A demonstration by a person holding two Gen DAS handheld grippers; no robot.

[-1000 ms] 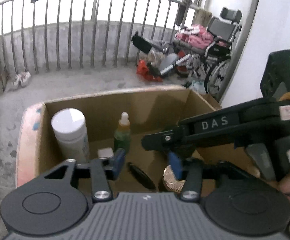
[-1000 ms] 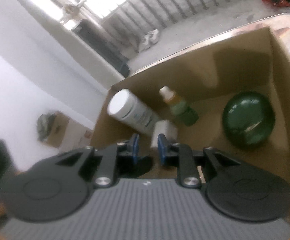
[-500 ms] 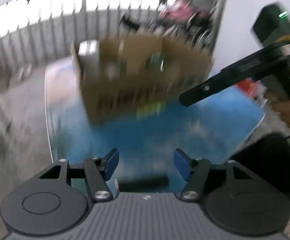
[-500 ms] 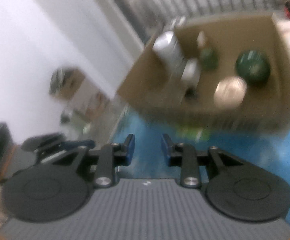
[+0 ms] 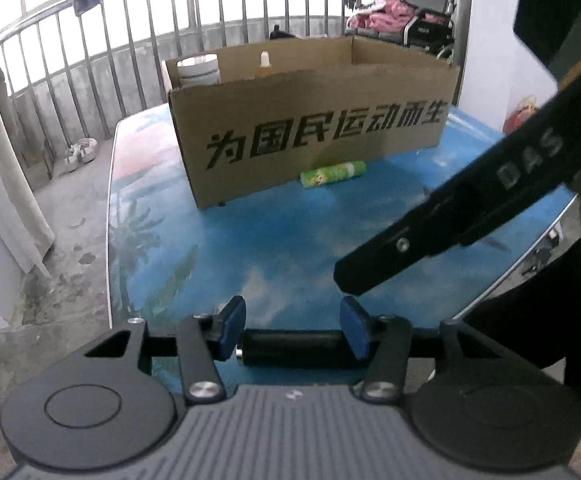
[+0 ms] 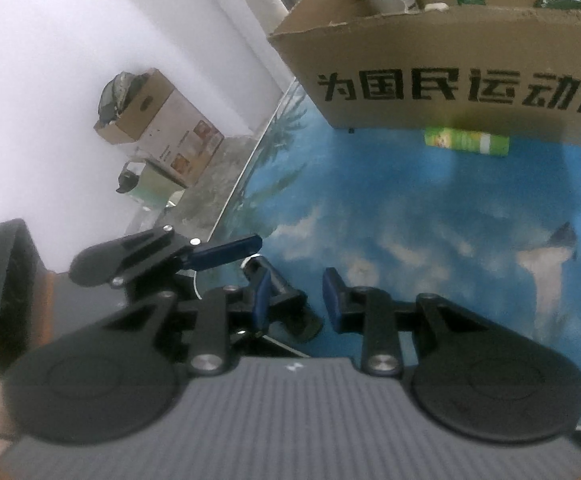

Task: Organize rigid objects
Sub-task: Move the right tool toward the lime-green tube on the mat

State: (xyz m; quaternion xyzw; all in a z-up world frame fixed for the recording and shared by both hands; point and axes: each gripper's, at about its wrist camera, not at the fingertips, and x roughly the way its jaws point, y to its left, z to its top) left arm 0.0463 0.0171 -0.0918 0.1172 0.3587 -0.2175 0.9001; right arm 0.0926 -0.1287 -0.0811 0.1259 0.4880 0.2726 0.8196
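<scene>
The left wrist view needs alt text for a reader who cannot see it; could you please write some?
A left hand-held gripper hangs over a blue table, its jaws either side of a black cylinder lying there. Farther back stands a cardboard box with a green tube lying against its front. The right hand-held gripper's body reaches in from the right.

Cardboard box (image 5: 310, 136) front wall carries black printed Chinese characters "为国民运动而生"; the right wrist view cuts the line off at its edge. Right gripper (image 5: 470, 216) side arm reads "DAS". Green tube (image 5: 332, 174) label unreadable.
</scene>
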